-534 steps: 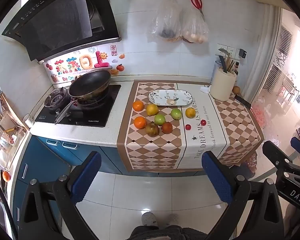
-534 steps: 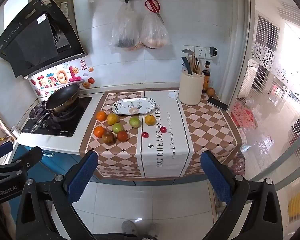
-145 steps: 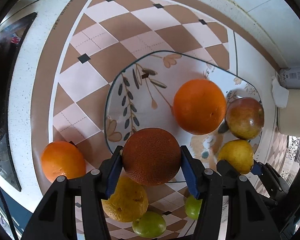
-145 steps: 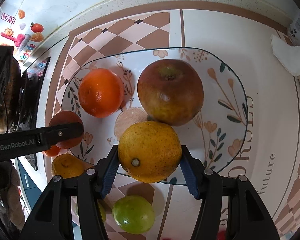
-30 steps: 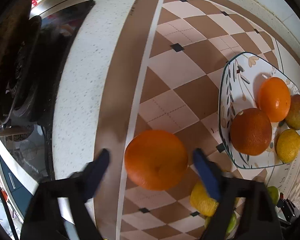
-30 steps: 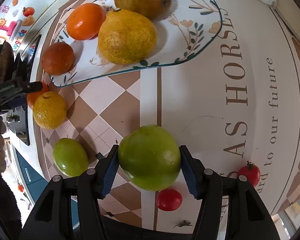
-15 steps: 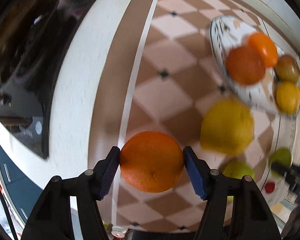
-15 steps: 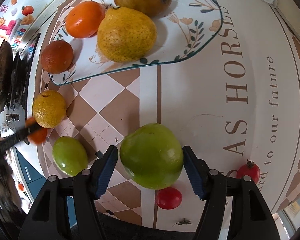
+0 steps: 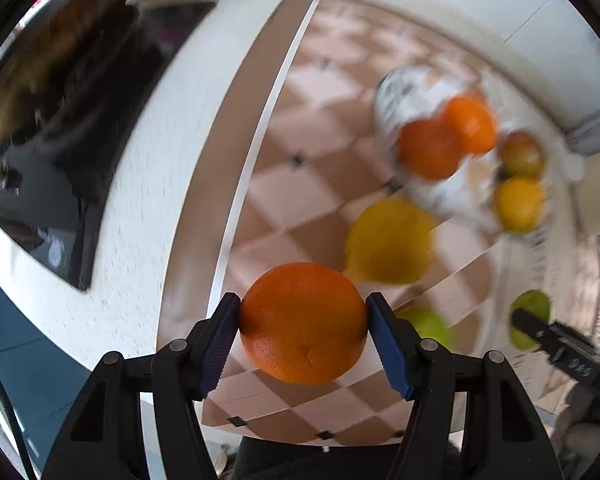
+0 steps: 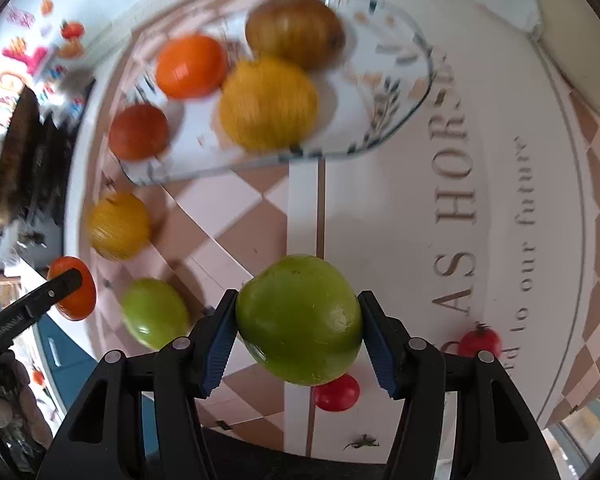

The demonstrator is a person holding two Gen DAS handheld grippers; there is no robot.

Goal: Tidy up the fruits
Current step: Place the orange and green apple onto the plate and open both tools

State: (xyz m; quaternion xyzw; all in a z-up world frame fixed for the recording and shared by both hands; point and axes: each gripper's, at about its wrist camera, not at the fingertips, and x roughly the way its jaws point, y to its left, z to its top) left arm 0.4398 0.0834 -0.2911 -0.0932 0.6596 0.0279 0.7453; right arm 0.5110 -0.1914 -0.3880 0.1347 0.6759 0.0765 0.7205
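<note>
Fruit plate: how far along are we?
Roughly halfway. Done: four fruits sit on the plate. In hand: the left claw grips an orange and the right claw grips a green apple, both held above the tablecloth. Left: a yellow fruit, a second green apple and two small red tomatoes lie on the cloth.

left claw (image 9: 303, 340): orange (image 9: 303, 322) lifted | right claw (image 10: 298, 338): green apple (image 10: 299, 318) lifted

I see four fruits on the plate (image 10: 404, 92); nearer me than the plate, two more fruits lie on the tabletop (image 10: 400, 208).
</note>
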